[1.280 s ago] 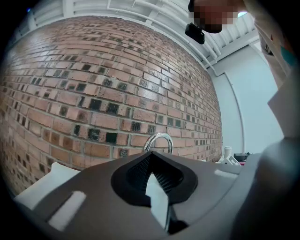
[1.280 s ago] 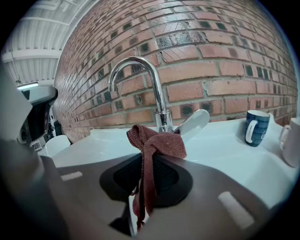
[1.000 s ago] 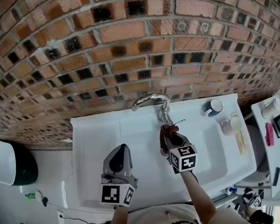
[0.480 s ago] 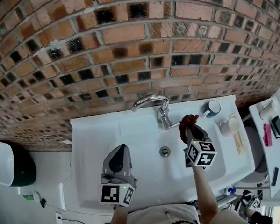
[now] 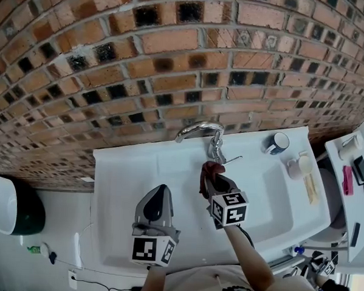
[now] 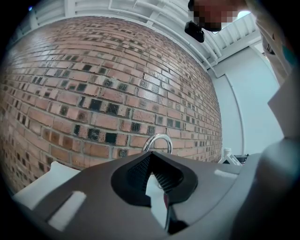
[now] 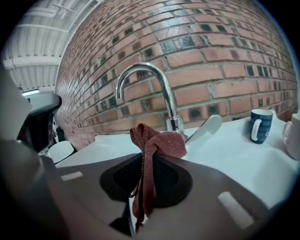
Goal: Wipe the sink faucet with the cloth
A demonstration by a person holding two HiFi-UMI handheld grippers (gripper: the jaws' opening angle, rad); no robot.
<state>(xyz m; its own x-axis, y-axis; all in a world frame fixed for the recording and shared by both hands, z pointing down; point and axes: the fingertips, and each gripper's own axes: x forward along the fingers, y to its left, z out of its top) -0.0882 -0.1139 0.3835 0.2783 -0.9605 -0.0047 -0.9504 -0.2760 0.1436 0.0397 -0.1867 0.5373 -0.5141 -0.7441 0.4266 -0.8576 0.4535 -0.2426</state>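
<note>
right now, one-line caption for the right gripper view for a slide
Right gripper, jaws shut on a bunched red cloth, in front of the chrome faucet; blue mug at right.

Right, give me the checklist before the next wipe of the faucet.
1. Cloth gripped: ok. The right gripper is shut on the cloth, with a bunch sticking out past the jaws.
2. Cloth on the faucet: cannot tell. It sits right in front of the base, and contact is unclear.
3. Left gripper out of the way: ok. It is shut and empty, over the sink left of the faucet.
4. Mug clear: ok. It stands on the rim to the right, apart from the cloth.
5. Water off: ok. No stream shows at the spout.
</note>
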